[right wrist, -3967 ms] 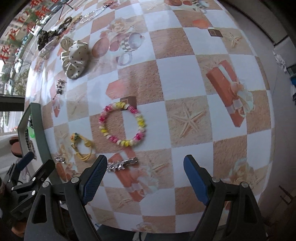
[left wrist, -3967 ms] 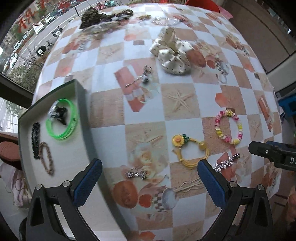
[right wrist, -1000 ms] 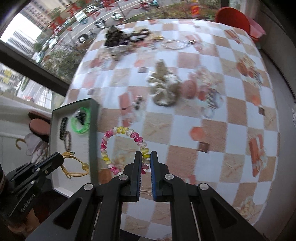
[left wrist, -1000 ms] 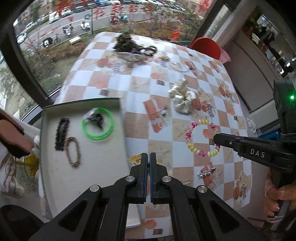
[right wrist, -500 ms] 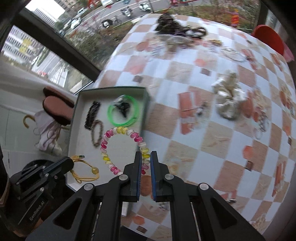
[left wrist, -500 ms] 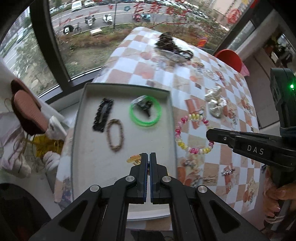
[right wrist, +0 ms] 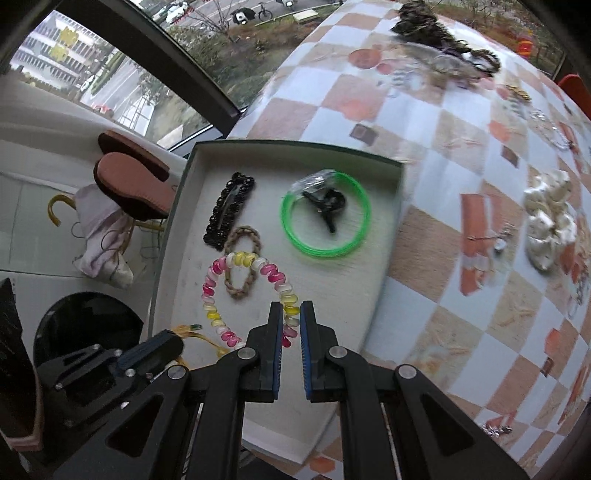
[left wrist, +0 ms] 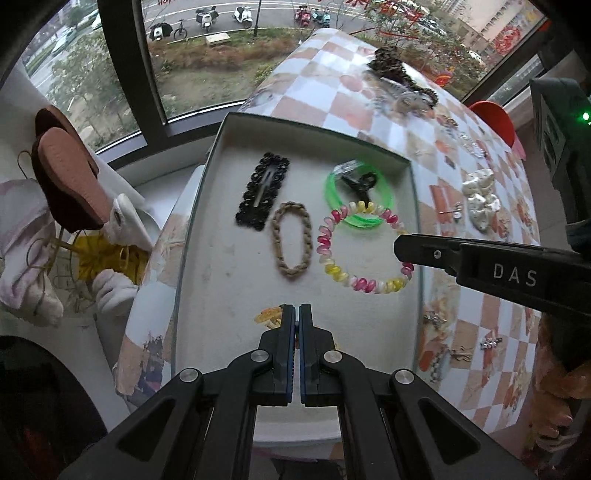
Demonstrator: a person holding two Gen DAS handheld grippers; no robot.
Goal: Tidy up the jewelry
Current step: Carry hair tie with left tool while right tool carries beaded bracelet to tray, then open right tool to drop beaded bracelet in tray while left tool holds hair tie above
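A green-rimmed tray with a pale floor sits at the table's near left corner. In it lie a black lace hair clip, a braided brown hair tie and a green bangle with a black claw clip inside it. My left gripper is shut on a yellow flower hair tie just above the tray floor. My right gripper is shut on a pink-and-yellow spiral bracelet, which hangs over the brown tie. In the right wrist view the left gripper is at lower left.
The checkered tablecloth carries a cream scrunchie, a dark heap of jewelry at the far end and small silver clips near the front. Off the table's left edge are slippers and a window ledge.
Both grippers, open above the table at first, now hold the yellow tie and the spiral bracelet. Over the last second they carried them left from the tablecloth to above the tray and sank lower.
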